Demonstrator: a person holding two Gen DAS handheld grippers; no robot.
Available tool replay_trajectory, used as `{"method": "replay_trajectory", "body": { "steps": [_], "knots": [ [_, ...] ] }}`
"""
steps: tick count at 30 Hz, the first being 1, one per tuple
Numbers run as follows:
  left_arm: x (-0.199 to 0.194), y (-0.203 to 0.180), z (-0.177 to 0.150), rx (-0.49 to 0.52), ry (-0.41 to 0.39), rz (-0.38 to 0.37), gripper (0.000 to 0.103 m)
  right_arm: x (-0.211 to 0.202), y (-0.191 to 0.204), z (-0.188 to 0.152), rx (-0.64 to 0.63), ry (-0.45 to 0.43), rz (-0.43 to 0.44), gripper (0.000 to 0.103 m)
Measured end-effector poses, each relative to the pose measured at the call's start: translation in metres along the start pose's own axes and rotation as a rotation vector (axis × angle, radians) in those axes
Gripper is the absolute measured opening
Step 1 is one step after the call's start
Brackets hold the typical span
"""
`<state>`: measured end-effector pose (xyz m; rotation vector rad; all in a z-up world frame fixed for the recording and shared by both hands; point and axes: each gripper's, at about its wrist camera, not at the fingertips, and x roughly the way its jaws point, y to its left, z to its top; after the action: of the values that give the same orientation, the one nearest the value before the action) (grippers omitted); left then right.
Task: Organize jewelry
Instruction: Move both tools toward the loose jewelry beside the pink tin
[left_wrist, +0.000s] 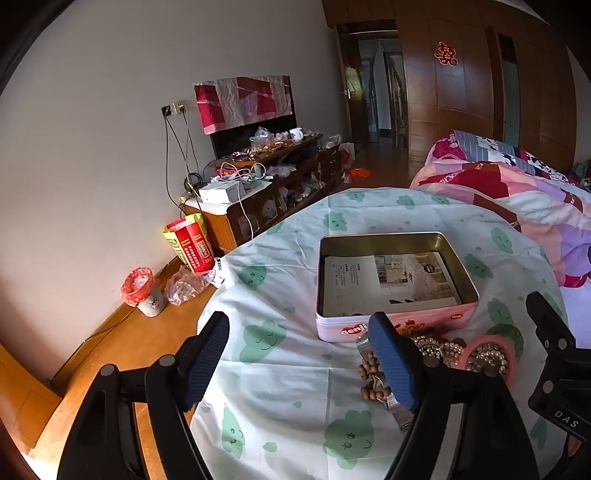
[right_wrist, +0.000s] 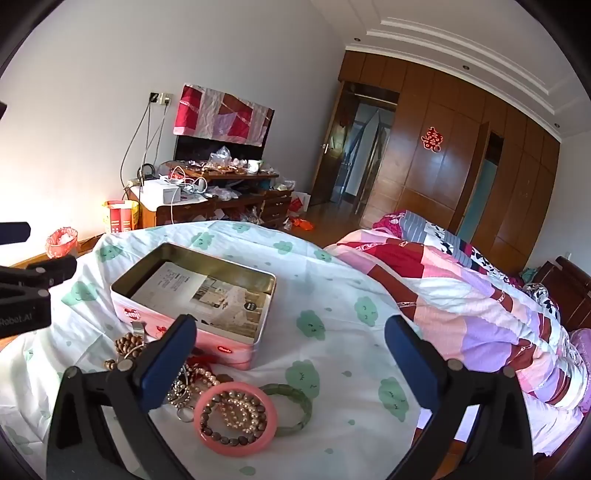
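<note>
Gaping wide and empty, left claw (left_wrist: 299, 360), right claw (right_wrist: 291, 349) near jewelry (right_wrist: 229, 410), "Robot.AI" lettering (right_wrist: 16, 319)

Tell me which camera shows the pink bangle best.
The right wrist view: the pink bangle lies whole on the sheet with beaded bracelets inside it. The left wrist view catches only part of it, at the edge behind the gripper finger.

One open pink tin (right_wrist: 192, 295) with one printed leaflet (right_wrist: 207, 295) inside; one pink bangle (right_wrist: 207, 439); one green bead bracelet (right_wrist: 301, 406); one brown wooden-bead strand (right_wrist: 127, 343); one waste bin (left_wrist: 144, 291); two grippers, the left gripper (left_wrist: 299, 365) and the right gripper (right_wrist: 290, 354).
</note>
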<state>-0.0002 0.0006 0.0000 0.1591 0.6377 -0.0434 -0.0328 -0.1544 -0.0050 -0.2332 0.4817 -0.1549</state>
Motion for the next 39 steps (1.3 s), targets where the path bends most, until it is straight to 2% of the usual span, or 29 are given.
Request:
{"method": "replay_trajectory", "body": {
  "steps": [7,16,39],
  "knots": [
    [-0.002,-0.012,-0.01,0.005,-0.011,0.04,0.078,0.001,-0.002,-0.001,0.02,0.007,0.006,0.103],
    [0.007,-0.003,-0.005,0.004,0.01,0.018,0.078,0.003,-0.003,-0.003,0.025,0.011,0.009,0.103],
    [0.01,0.0,-0.006,0.003,0.012,0.034,0.078,0.008,-0.002,-0.009,0.041,0.025,0.016,0.103]
  ]
}}
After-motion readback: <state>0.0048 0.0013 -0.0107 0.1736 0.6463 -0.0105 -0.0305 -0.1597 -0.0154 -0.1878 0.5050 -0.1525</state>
